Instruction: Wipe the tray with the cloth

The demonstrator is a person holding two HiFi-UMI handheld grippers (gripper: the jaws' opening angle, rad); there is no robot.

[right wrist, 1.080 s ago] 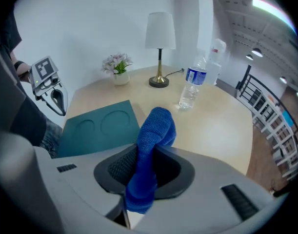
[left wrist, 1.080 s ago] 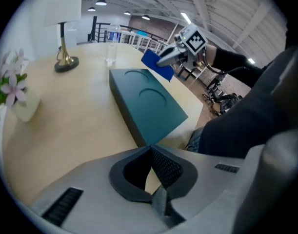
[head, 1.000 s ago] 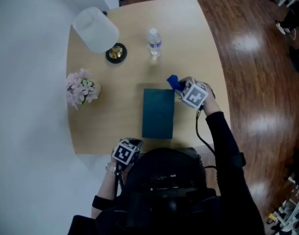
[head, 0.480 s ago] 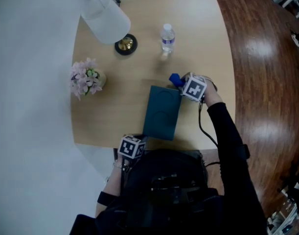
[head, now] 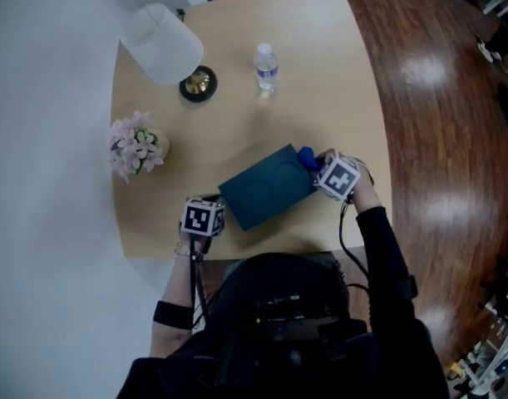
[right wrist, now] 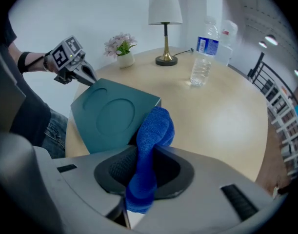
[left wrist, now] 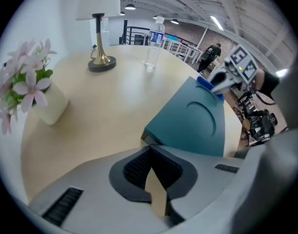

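Observation:
A teal rectangular tray [head: 266,188] with a round recess lies slantwise on the table near its front edge. My left gripper [head: 220,208] is at the tray's left corner, and its jaws have closed on that corner [left wrist: 148,138]. The right gripper view shows that gripper [right wrist: 88,77] at the tray's [right wrist: 107,116] far corner. My right gripper [head: 318,166] is at the tray's right end, shut on a blue cloth [head: 305,155]. The cloth [right wrist: 151,135] hangs out between the jaws and reaches the tray's near corner.
On the round-cornered wooden table [head: 337,98] stand a white-shaded lamp [head: 162,44] with a brass base at the back left, a water bottle [head: 265,66] behind the tray and a pot of pink flowers [head: 135,146] at the left. Wood floor [head: 453,140] lies to the right.
The tray has turned from lengthwise to slantwise. My left gripper came up from the table's front edge to the tray's left corner. The right gripper moved nearer with the cloth.

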